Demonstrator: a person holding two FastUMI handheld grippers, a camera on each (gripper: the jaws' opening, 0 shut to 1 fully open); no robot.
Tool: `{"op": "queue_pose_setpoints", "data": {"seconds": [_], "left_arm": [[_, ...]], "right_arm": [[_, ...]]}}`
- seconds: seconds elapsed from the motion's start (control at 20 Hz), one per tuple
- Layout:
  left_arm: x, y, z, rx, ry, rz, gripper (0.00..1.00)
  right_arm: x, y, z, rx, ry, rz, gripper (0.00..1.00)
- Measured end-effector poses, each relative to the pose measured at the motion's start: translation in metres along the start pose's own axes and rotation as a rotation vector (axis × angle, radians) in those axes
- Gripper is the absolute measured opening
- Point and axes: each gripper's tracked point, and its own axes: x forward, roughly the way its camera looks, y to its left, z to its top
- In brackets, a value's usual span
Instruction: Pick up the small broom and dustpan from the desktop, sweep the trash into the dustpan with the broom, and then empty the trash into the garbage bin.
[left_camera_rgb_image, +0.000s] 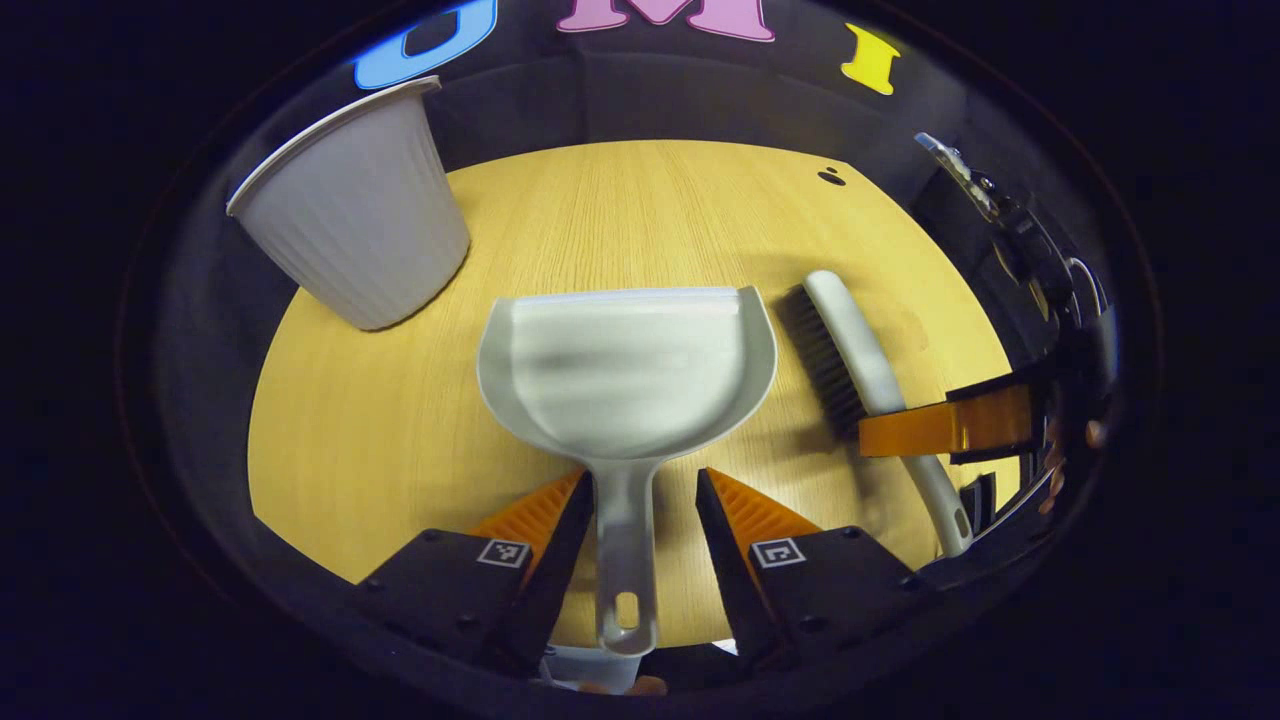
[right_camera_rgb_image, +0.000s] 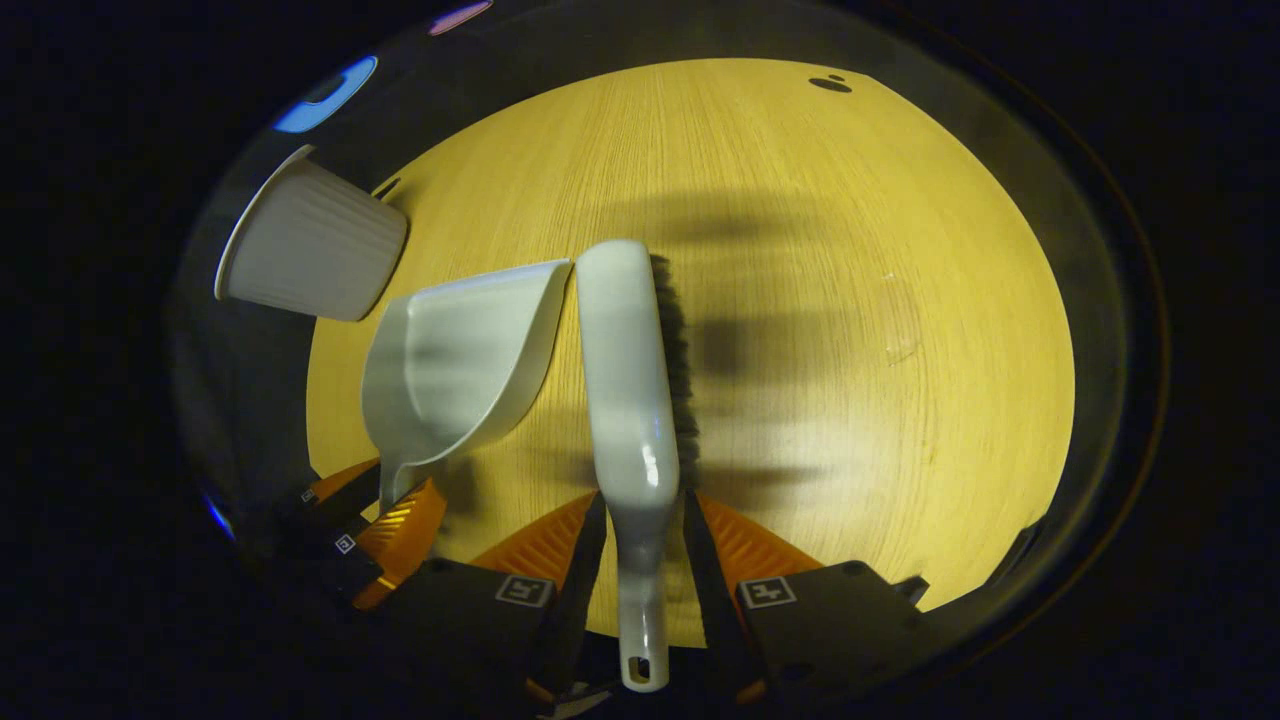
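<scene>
Pale wood desktop (left_camera_rgb_image: 650, 200) is spreading across both views, with the dustpan (left_camera_rgb_image: 625, 365) lying at the centre of the left gripper view, its flat mouth pointing toward the top of the frame and its handle running down to the bottom edge. The left gripper (left_camera_rgb_image: 645, 495) is straddling that handle at the bottom centre: one finger is sitting close against the handle's left side, while a visible gap is showing between the handle and the other finger, so the jaws are standing apart and not clamping it. To the right of the pan in the same view, the small broom (left_camera_rgb_image: 865, 370) is lying on the wood, dark bristles facing the pan. The right gripper (left_camera_rgb_image: 950, 425) is reaching in from the right edge of the frame across the broom's handle.

In the right gripper view, the broom (right_camera_rgb_image: 630, 400) is running up the middle of the frame, bristles along its right side. The right gripper (right_camera_rgb_image: 643, 520) is closing around its narrow handle at the bottom centre, both fingers lying against its sides, grasping it. The dustpan (right_camera_rgb_image: 455, 370) is sitting just left of the broom's head, and the left gripper (right_camera_rgb_image: 380, 520) is showing at the lower left by the pan's handle.

A ribbed white garbage bin (left_camera_rgb_image: 350, 205) is standing at the upper left of both views (right_camera_rgb_image: 310, 250), well apart from the broom.
</scene>
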Motion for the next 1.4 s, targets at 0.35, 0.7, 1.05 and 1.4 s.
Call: {"op": "queue_pose_setpoints", "data": {"seconds": [0.35,0.7,1.05,1.4], "left_arm": [[-0.127,-0.001,0.034,-0.066,-0.201,-0.111,0.74],[-0.274,0.014,0.127,0.016,-0.804,-0.174,0.73],[-0.322,0.045,0.127,-0.029,-1.042,-0.118,0.71],[-0.319,0.053,0.117,-0.004,-1.018,-0.112,0.71]], "right_arm": [[-0.118,0.031,0.031,-0.017,-0.307,0.067,0.91],[-0.263,0.1,0.063,-0.163,-0.803,0.107,0.95],[-0.317,0.118,0.076,-0.273,-1.132,0.076,0.95],[-0.317,0.12,0.081,-0.227,-1.13,0.082,0.95]]}}
